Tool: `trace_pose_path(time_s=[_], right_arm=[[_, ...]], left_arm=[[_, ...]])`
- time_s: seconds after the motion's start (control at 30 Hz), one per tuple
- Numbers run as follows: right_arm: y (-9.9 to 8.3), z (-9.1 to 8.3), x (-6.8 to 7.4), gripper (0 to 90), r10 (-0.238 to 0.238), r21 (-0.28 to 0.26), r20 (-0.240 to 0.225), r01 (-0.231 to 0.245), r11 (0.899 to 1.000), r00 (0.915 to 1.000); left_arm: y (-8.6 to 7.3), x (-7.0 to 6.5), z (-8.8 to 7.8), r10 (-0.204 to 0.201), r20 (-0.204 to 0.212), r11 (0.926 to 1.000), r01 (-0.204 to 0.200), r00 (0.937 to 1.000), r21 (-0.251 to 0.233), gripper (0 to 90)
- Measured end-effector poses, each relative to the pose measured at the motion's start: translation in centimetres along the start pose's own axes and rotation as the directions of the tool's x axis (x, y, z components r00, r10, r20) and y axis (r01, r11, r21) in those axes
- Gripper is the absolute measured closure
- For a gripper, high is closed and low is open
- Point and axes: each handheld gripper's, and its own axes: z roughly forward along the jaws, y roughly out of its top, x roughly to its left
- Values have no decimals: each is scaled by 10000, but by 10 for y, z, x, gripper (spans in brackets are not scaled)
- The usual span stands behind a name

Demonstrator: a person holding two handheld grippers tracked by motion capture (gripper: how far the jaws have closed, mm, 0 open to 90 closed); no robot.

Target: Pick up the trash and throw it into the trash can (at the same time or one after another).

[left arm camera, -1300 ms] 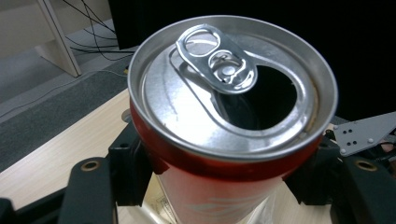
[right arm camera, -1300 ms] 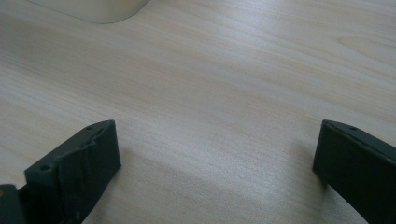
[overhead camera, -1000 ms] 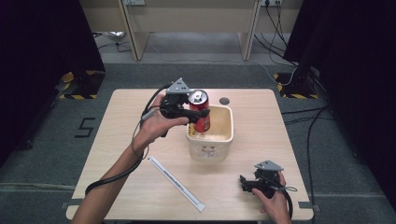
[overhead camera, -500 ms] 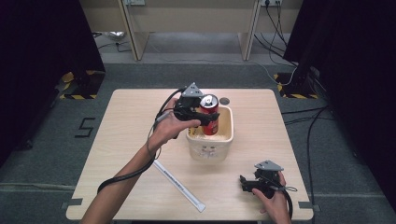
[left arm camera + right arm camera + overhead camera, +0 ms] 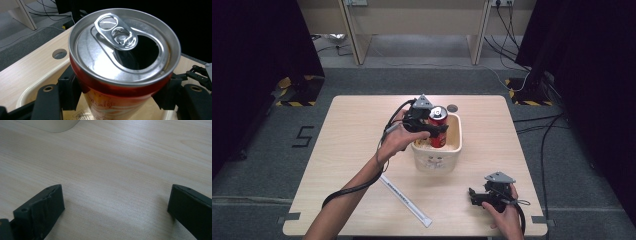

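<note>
A red drinks can (image 5: 438,128) with an opened silver top (image 5: 124,45) stands upright inside the cream plastic bin (image 5: 453,155) at the table's middle. My left gripper (image 5: 435,131) is shut on the can, one black jaw on each side of its body, just below the rim. The can's lower half is sunk behind the bin's wall. My right gripper (image 5: 473,196) rests low at the table's front right, open, with bare wood between its jaws (image 5: 115,205).
A long white paper-wrapped stick (image 5: 406,200) lies slanted on the table in front of the bin. A round cable hole (image 5: 452,108) sits in the tabletop behind the bin. The bin's corner (image 5: 50,125) lies ahead of the right gripper.
My left gripper has carried the can to the right and down, from above the bin's left rim into the bin. The right gripper has kept still.
</note>
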Motion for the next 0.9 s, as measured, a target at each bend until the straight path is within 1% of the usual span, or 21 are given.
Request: trace_pose_path(time_s=[0.2, 0.27, 0.43, 0.7, 0.9], right_arm=[[0, 0, 0, 6, -2, -2, 3, 2, 10000, 10000], [0, 0, 0, 6, -2, 1, -1, 2, 10000, 10000], [0, 0, 0, 6, 2, -19, -11, -2, 10000, 10000], [0, 0, 0, 6, -2, -1, -7, 2, 10000, 10000], [0, 0, 0, 7, -1, 2, -8, 1, 10000, 10000]], left_arm=[[-5, 2, 4, -40, -68, 9999, 41, 10000, 134, 339], [-7, 3, 5, 19, -90, 9997, -17, 10000, 246, 338], [-10, 4, 6, -33, -119, 9995, 37, 9999, 306, 338], [-23, 9, 7, -120, -198, 9992, 127, 9997, 386, 338], [-28, 9, 10, -66, -232, 9986, 78, 9997, 514, 337]])
